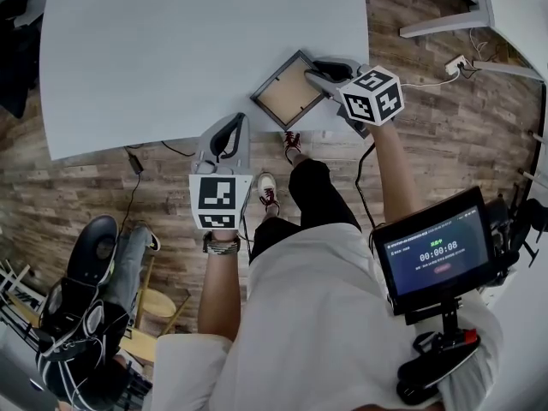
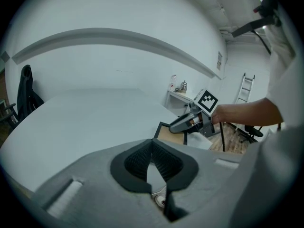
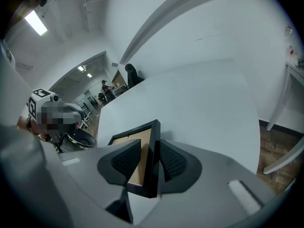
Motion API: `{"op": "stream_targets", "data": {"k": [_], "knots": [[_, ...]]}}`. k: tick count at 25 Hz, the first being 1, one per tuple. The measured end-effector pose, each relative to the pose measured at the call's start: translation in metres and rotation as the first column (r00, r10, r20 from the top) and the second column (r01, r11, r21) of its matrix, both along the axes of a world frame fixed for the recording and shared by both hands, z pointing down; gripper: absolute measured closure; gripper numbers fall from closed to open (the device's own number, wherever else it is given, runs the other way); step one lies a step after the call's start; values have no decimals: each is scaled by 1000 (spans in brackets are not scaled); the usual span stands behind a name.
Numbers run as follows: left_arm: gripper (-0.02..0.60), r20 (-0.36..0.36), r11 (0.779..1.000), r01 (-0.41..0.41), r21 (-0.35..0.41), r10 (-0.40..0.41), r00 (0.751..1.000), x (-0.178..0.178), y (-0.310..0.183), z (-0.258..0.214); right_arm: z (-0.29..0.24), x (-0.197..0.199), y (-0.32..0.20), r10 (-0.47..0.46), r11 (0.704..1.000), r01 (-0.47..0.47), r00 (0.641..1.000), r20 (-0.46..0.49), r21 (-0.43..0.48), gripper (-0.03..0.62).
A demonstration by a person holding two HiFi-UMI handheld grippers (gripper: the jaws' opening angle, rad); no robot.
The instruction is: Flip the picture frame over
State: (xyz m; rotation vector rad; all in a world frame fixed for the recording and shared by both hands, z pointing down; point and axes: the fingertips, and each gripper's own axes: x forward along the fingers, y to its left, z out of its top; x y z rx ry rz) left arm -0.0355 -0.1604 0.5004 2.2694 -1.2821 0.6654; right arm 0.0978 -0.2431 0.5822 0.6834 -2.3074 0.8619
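Note:
The picture frame [image 1: 287,92] is black-rimmed and lies near the front edge of the white table [image 1: 171,50], its brown backing facing up. My right gripper [image 1: 315,74] reaches in from the right. In the right gripper view one black rail of the frame [image 3: 135,132] stands between the jaws of that gripper [image 3: 149,144]. A strip of brown backing shows between the left pad and the rail, so the pads do not press on it. My left gripper [image 1: 229,125] hangs at the table's front edge, left of the frame and apart from it. Its jaws are together and empty [image 2: 152,144]. The left gripper view shows the frame [image 2: 173,134] under the right gripper [image 2: 183,124].
The person's legs and shoes [image 1: 268,193] are below the table edge on wooden floor. A cable [image 1: 137,163] trails there. A small monitor [image 1: 437,251] hangs at the right. Another person sits at lower left [image 1: 94,272]. A second white table's legs [image 1: 445,20] stand upper right.

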Motion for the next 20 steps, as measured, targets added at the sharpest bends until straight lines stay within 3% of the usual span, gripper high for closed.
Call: {"op": "stream_targets", "data": {"k": [8, 20], "knots": [[577, 11, 1000, 10, -7, -10, 1000, -3, 4, 2, 10, -1, 8, -51, 999, 52, 996, -69, 2, 464], [577, 10, 1000, 2, 5, -2, 1000, -2, -5, 4, -2, 0, -2, -39, 997, 45, 995, -93, 67, 462]]}}
